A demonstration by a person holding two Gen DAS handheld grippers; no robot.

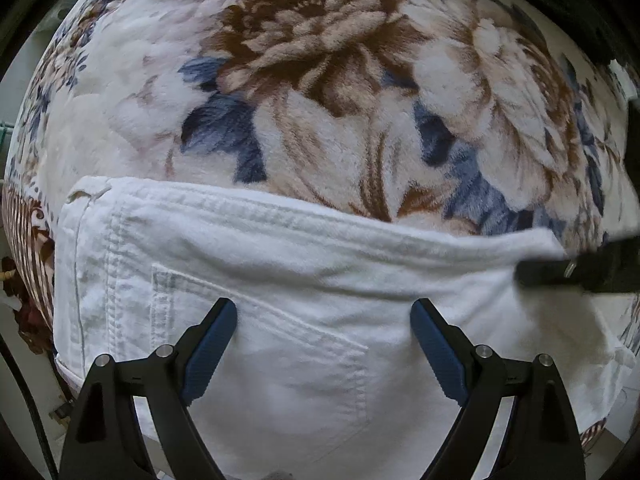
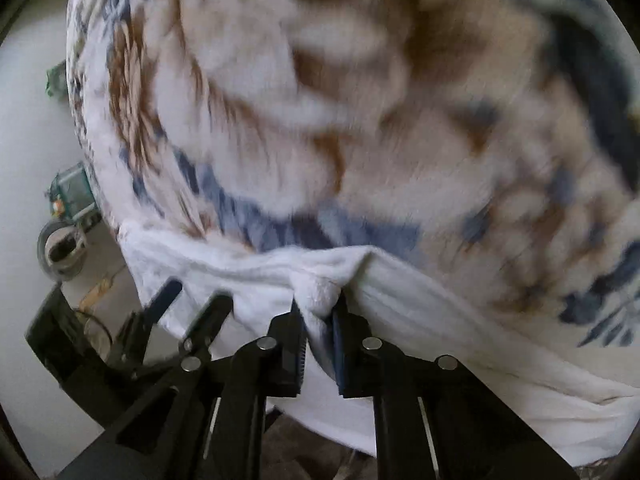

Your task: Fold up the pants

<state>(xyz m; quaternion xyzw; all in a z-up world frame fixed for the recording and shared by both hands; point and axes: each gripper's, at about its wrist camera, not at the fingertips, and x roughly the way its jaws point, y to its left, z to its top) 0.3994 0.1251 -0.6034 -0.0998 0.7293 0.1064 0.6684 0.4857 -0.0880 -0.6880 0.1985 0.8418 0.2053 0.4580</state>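
Your right gripper [image 2: 320, 312] has its jaws pinched on a bunched fold of the white pants [image 2: 400, 312]. Your left gripper [image 1: 323, 320] stands jaws wide, empty, over the back pocket [image 1: 260, 328]. Beyond both lies a floral blanket [image 1: 320, 80].

A plush blanket [image 1: 320, 92], printed with large brown and beige flowers and blue leaves on a white ground, is being used as the carrying surface. It is spread over a raised, bed-like support whose own frame is not being shown. White pants [image 1: 280, 280] are lying directly on it near the closer edge, with a stitched back pocket [image 1: 260, 344] being shown uppermost. In the right wrist view the same blanket [image 2: 360, 120] is being seen blurred beneath the pants [image 2: 440, 320].
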